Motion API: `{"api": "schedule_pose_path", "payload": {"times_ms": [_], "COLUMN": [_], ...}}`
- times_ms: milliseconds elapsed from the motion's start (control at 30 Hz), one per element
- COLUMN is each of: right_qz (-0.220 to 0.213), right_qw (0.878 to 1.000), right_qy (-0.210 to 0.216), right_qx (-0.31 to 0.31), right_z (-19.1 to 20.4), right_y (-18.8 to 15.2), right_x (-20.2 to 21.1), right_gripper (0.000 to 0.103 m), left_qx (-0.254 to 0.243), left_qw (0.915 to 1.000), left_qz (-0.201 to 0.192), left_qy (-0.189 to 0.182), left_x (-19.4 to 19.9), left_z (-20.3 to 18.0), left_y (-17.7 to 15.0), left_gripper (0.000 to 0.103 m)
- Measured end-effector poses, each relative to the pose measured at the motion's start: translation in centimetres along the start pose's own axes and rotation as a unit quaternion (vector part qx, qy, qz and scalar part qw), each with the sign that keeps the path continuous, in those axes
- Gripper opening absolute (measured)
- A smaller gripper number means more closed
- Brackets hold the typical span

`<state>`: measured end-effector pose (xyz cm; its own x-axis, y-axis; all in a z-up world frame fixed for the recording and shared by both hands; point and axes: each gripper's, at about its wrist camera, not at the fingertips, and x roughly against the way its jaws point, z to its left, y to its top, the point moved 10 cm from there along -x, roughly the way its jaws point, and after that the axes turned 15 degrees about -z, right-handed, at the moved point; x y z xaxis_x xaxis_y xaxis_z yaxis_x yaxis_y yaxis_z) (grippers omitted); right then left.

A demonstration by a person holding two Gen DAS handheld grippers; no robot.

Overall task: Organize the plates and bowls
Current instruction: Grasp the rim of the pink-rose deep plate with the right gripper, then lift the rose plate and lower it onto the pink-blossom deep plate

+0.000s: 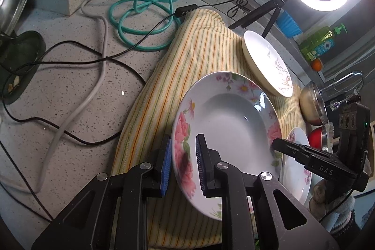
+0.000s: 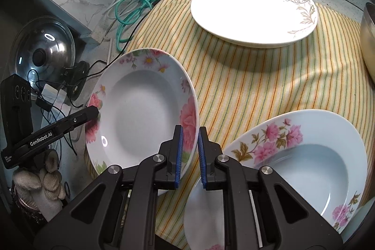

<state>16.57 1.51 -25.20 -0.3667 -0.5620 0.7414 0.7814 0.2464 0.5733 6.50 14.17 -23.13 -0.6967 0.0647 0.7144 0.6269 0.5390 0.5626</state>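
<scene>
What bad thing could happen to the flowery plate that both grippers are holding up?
The rose plate is tilted, pinched only at its rim by the left hand-held gripper and right hand-held gripper. If one slips, it may drop.
It could land on the pink-flower plate just beside it and chip both.
Loose cables lie on the counter and could snag.

Both black two-finger grippers with blue pads are angling steeply downward — the left gripper (image 1: 182,164) and the right gripper (image 2: 189,156) are each clamping an opposite rim of one rose-patterned white deep plate (image 1: 225,123).
</scene>
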Motion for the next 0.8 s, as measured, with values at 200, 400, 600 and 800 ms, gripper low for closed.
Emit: {"api": "schedule_pose_path", "payload": {"times_ms": [200, 400, 600, 800], "right_qz": [-0.015, -0.031, -0.046, -0.058], "right_qw": [1.000, 0.999, 0.997, 0.994], "right_qy": [0.007, 0.007, -0.012, -0.035], "right_qx": [-0.014, -0.031, -0.053, -0.086], "right_z": [0.2, -0.5, -2.7, -5.4], "right_y": [0.3, 0.2, -1.0, -2.4], "right_x": [1.6, 4.1, 7.0, 9.6], "right_gripper": [0.013, 0.013, 0.013, 0.013], "left_qx": [-0.011, -0.027, -0.050, -0.082], "left_qw": [0.9999, 0.9993, 0.9974, 0.9932], "left_qz": [-0.011, -0.016, -0.009, 0.010], "left_qy": [-0.003, -0.021, -0.051, -0.082], "left_x": [0.5, 0.7, 0.3, -0.9], "left_z": [-0.6, -2.3, -5.6, -9.2], "left_y": [0.9, 1.5, 1.5, 0.5], "left_gripper": [0.017, 0.017, 0.017, 0.017]}}
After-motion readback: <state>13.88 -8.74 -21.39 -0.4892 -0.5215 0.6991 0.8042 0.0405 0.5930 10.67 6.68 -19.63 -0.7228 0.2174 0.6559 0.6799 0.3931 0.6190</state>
